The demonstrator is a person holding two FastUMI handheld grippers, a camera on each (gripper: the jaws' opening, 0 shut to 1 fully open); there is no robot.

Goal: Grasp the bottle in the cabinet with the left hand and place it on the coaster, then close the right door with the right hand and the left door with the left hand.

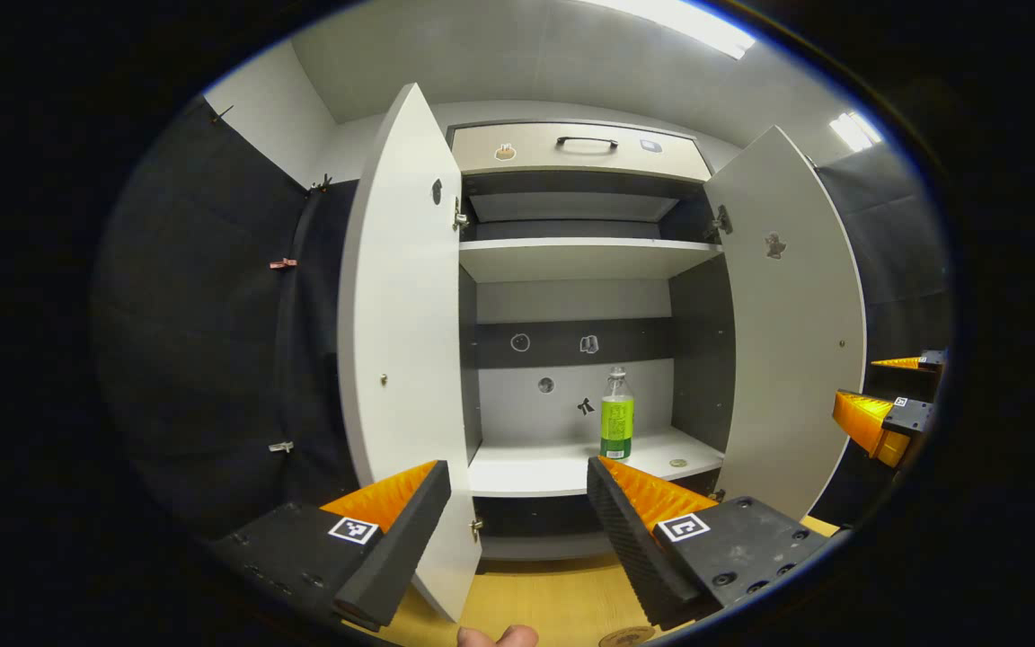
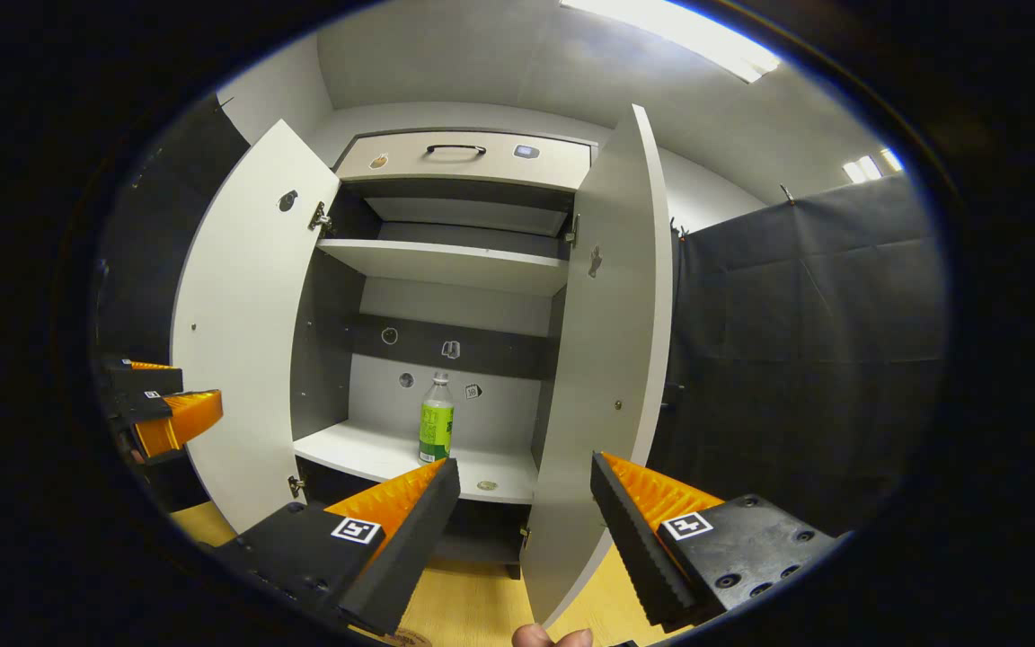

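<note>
Bottle (image 1: 617,415) with green label upright on the cabinet's lower shelf (image 1: 562,467), toward its right side, a small round disc (image 1: 678,463) just to its right. Both doors swung wide: left door (image 1: 401,341), right door (image 1: 791,332). Left gripper (image 1: 517,503) out in front of the shelf, spread wide and empty; right gripper (image 2: 525,503) likewise wide apart, gripping nothing.

I face a booth hung with black cloth walls (image 2: 805,341) on both sides. Above them run a white wall (image 1: 257,117) and a grey ceiling (image 1: 499,54) with lit strip lights (image 1: 688,22). Below me lies a light wooden worktop (image 1: 553,602).
</note>
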